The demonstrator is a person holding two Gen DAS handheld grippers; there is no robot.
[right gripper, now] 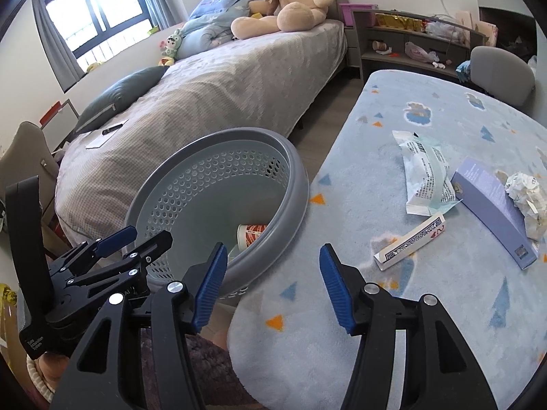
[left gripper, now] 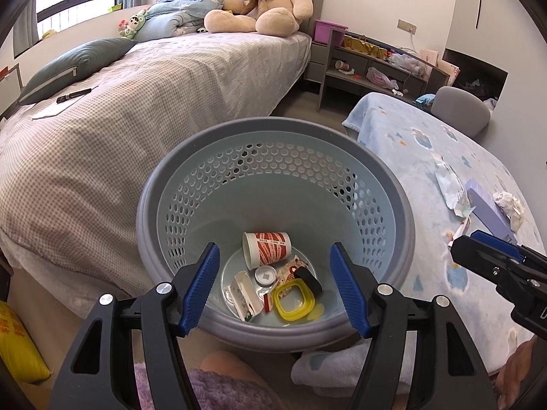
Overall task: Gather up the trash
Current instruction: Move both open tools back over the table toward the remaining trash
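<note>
We see the card box (right gripper: 410,242) lying flat near the bench's (right gripper: 307,341) basket-side edge, long axis running toward the wrapper (right gripper: 427,177), purple box (right gripper: 492,212) and crumpled paper (right gripper: 526,201), while both our left fingers (left gripper: 275,290) over the basket (left gripper: 403,225) and right fingers (right gripper: 273,290) gape empty.

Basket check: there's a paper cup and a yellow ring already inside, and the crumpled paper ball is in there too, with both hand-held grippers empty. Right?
Not quite. The crumpled paper ball is not in the basket; the right wrist view shows it on the blue blanket beside the purple box. The paper cup and yellow ring are inside, and both the left hand-held gripper and the right hand-held gripper are empty.
</note>
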